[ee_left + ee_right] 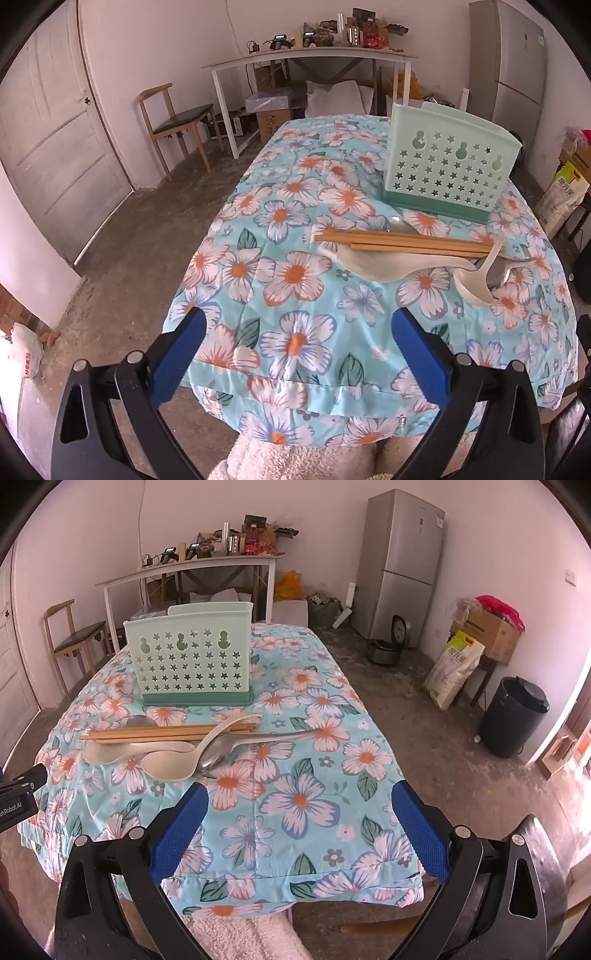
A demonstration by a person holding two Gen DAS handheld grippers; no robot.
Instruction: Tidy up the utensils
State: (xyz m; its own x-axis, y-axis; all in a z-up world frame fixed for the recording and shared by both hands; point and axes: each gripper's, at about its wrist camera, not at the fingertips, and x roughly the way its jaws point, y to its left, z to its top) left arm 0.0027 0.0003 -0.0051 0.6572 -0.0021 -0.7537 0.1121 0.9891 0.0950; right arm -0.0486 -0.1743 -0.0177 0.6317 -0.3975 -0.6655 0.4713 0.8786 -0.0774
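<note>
A pale green utensil holder (447, 168) (192, 661) with star-shaped holes stands upright on the floral tablecloth (295, 280) (295, 797). In front of it lies a pile: wooden chopsticks (402, 242) (155, 734), two white plastic spoons (373, 264) (166, 766) and metal spoons (400, 225) (236, 747). My left gripper (299, 325) hovers open above the near part of the table, short of the pile, nothing between its blue pads. My right gripper (299, 801) is likewise open and empty, just short and right of the spoons.
A wooden chair (177, 122) and white desk (310, 59) loaded with clutter stand beyond the table. A grey fridge (402, 565), a black bin (513, 716), a sack (452, 668) and boxes line the right side. Fluffy white fabric (243, 938) lies below the table's near edge.
</note>
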